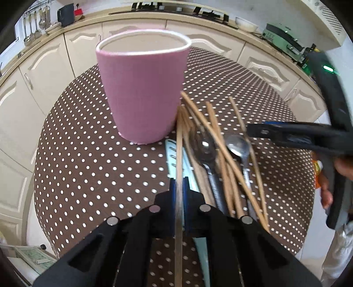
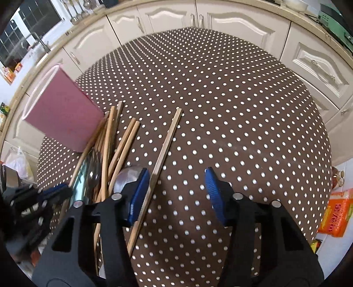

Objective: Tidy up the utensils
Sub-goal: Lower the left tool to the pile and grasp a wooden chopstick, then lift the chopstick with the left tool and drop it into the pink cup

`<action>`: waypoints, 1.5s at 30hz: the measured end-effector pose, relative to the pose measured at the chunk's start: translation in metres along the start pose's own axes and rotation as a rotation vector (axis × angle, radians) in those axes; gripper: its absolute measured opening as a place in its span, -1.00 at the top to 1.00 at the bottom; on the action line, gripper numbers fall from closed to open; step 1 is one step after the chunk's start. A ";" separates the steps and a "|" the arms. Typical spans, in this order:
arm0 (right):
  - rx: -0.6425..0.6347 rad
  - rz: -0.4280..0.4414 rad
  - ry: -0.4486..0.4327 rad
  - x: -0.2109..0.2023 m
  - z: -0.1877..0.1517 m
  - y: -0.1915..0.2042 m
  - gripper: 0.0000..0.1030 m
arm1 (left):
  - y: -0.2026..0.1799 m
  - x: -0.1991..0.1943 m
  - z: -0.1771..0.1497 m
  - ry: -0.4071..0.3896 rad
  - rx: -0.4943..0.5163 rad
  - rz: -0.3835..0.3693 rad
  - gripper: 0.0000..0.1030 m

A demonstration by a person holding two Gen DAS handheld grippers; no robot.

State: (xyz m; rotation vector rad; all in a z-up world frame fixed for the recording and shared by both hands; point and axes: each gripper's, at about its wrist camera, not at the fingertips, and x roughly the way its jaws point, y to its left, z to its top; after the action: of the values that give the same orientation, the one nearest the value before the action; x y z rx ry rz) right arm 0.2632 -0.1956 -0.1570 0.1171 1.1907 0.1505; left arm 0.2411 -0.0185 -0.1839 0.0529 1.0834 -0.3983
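Observation:
A pink cup (image 1: 141,88) with a white rim stands upright on the dotted tablecloth (image 1: 92,159); it also shows at the left of the right wrist view (image 2: 64,110). Right of it lies a pile of wooden chopsticks (image 1: 222,145), two metal spoons (image 1: 237,146) and a pale slotted utensil (image 1: 171,154). My left gripper (image 1: 179,185) is shut on one chopstick (image 1: 179,154) that points toward the cup's base. My right gripper (image 2: 176,176) is open above the cloth, with a single chopstick (image 2: 165,145) lying beside its left finger (image 2: 139,194). The pile (image 2: 114,145) lies to its left.
Cream kitchen cabinets (image 2: 242,24) curve around the round table. An orange packet (image 2: 335,214) lies off the table's right edge. Hanging ladles (image 1: 33,24) and a stove (image 1: 181,10) sit along the back counter. The right gripper's body (image 1: 308,134) reaches in over the pile.

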 end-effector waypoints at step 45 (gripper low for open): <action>-0.109 0.395 -1.021 -0.175 0.060 0.091 0.87 | 0.041 -0.131 0.076 -1.142 -0.204 -0.040 0.89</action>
State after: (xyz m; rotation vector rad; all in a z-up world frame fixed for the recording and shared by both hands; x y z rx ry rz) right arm 0.2509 -0.1381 0.0407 0.2905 0.1295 0.4399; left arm 0.2661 0.0398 -0.0405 -0.3445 -0.0100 -0.2769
